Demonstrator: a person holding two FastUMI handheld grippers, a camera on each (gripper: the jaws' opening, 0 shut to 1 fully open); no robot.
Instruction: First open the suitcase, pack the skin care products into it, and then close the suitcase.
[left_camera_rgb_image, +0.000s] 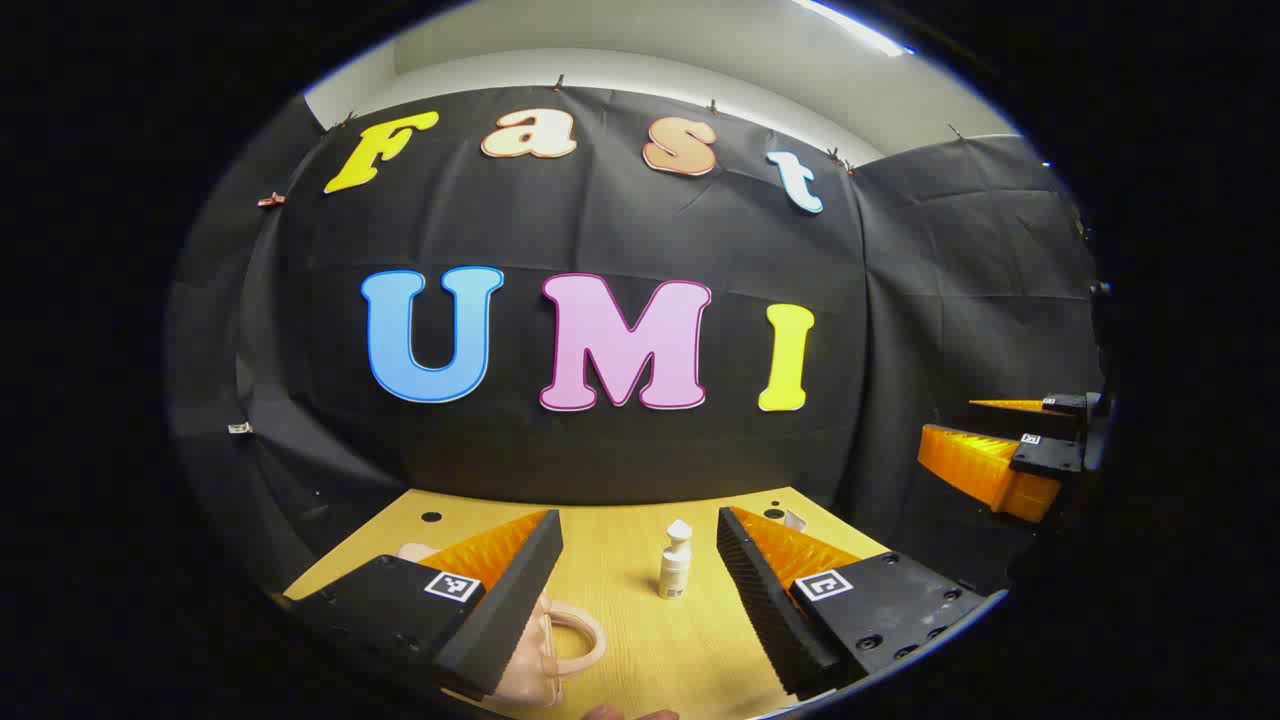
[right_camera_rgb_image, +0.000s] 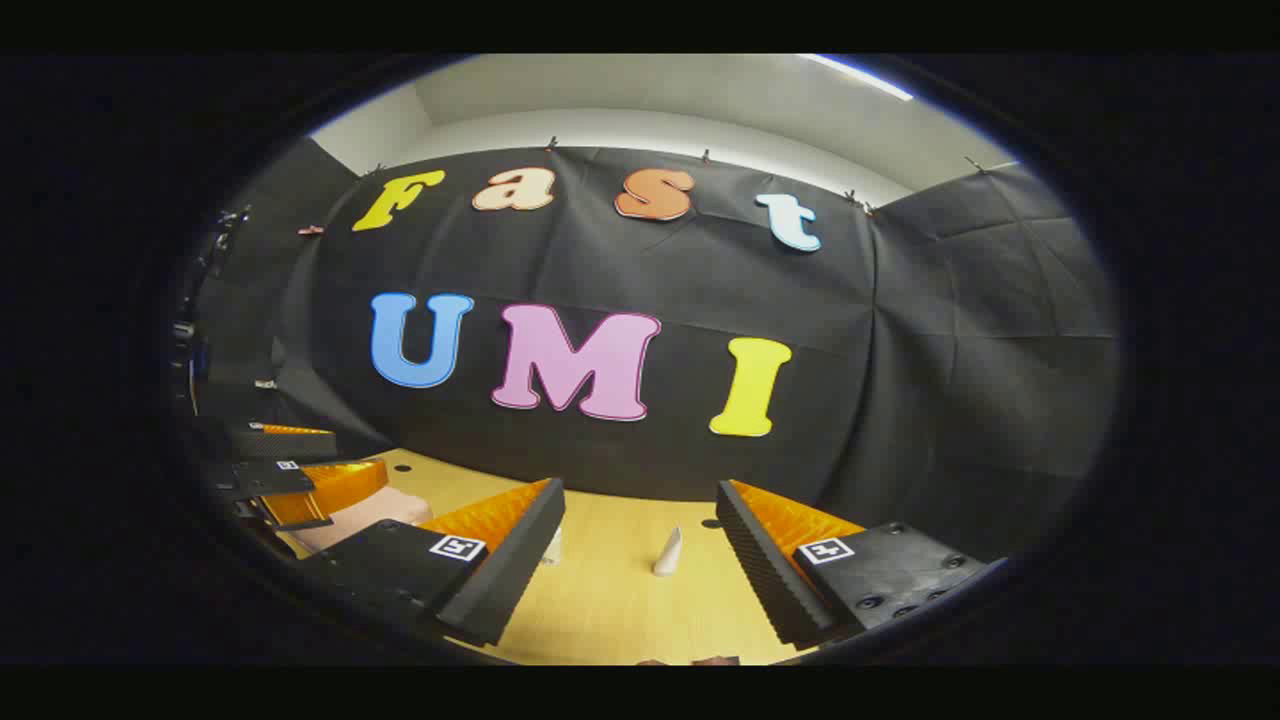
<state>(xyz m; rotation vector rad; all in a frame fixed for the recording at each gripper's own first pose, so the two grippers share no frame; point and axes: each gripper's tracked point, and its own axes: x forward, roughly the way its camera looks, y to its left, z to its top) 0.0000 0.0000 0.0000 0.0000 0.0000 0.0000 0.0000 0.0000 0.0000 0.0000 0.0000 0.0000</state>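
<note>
Left claw (left_camera_rgb_image: 640, 560): fingers apart, holding nothing, raised over the wooden surface (left_camera_rgb_image: 620, 640), likely poised before the opening step.
Right claw (right_camera_rgb_image: 640, 545): fingers apart, holding nothing, likewise raised.
Suitcase (left_camera_rgb_image: 545, 650): one, pale pink, with loop handle, lying near edge of surface under the left claw; seemingly closed, though half hidden.
Skin care products: one small white bottle (left_camera_rgb_image: 675, 565) upright mid-surface; one white tapered tube (right_camera_rgb_image: 668, 552) standing nearby; possibly a third piece (right_camera_rgb_image: 552, 545) behind a finger, unclear.
</note>
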